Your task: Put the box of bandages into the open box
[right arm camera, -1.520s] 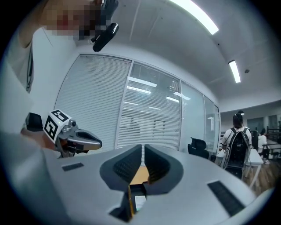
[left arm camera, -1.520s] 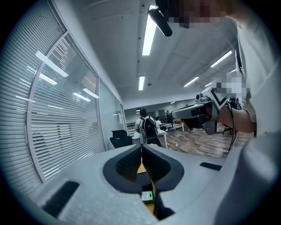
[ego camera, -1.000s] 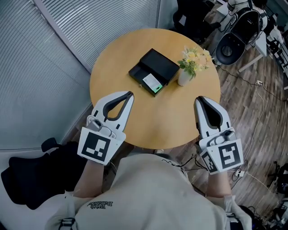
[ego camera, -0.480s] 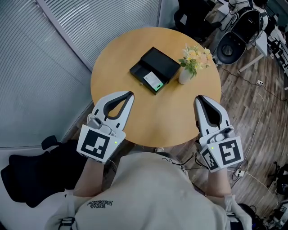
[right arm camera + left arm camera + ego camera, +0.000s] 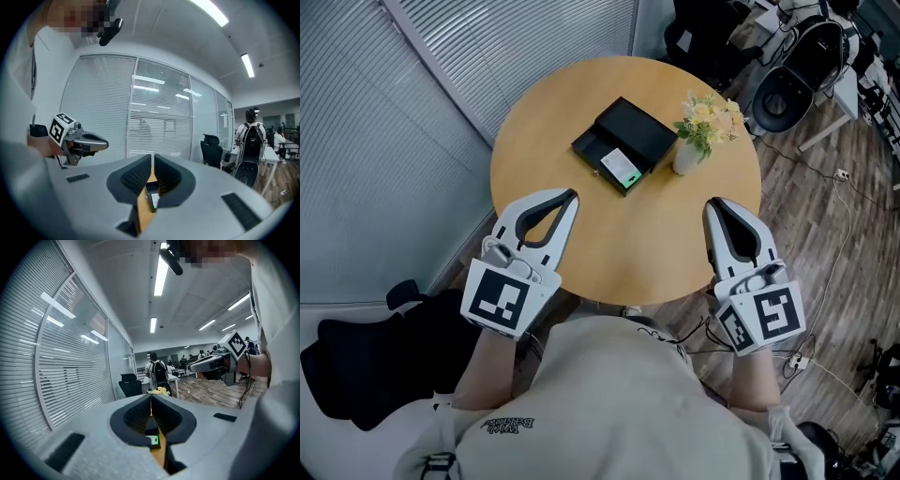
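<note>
A black open box (image 5: 627, 139) lies on the round wooden table (image 5: 675, 244), toward its far side. The white and green box of bandages (image 5: 620, 170) rests in the near end of its tray. My left gripper (image 5: 572, 197) hovers over the table's near left edge, jaws shut and empty. My right gripper (image 5: 715, 204) hangs at the near right edge, also shut on nothing. In the left gripper view the closed jaw tips (image 5: 151, 397) meet, and a sliver of the box of bandages (image 5: 155, 440) shows below them. The right gripper view shows the same (image 5: 153, 157).
A small white vase of flowers (image 5: 686, 155) stands just right of the black box. Slatted blinds (image 5: 412, 122) run along the left. Office chairs (image 5: 787, 89) and cables on the wooden floor lie to the right. A black bag (image 5: 356, 375) sits by my left side.
Both grippers stay where they were, still shut. Only the head view has shifted a little; the boxes have not moved.
</note>
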The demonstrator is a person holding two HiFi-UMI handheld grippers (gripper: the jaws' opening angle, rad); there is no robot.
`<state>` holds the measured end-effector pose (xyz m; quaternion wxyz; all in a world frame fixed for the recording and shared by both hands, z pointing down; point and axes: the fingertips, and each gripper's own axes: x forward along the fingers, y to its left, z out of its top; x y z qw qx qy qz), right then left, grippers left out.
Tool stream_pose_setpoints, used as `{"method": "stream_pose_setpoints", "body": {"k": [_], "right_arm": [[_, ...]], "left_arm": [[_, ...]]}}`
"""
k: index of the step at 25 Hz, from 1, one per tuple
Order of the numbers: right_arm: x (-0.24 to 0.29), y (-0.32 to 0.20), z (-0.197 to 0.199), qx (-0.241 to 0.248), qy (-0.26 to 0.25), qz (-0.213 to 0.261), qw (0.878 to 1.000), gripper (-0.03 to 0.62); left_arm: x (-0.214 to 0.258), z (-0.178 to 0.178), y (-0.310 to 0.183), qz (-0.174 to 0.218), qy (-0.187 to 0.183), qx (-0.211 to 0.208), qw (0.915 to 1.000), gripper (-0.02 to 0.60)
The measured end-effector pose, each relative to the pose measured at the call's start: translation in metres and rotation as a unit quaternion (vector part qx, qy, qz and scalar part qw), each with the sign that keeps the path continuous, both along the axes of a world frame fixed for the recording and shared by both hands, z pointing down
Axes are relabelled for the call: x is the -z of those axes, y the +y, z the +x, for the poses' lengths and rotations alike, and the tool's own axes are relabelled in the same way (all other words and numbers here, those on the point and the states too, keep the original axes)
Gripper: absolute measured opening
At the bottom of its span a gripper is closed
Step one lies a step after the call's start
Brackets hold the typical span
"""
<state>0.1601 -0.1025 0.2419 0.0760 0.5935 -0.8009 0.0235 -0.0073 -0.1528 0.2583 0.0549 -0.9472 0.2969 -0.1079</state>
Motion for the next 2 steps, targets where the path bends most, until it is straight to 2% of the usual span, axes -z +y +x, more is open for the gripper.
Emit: {"method": "stream_pose_setpoints", "body": {"k": [2], "right_arm": [[0.0,0.0002,-0.0003,0.0,0.0,0.0,1.0,0.041]], "left_arm": [[-0.0011,-0.0003,0.0002,-0.001,-0.002,0.001,1.0,0.023]]}}
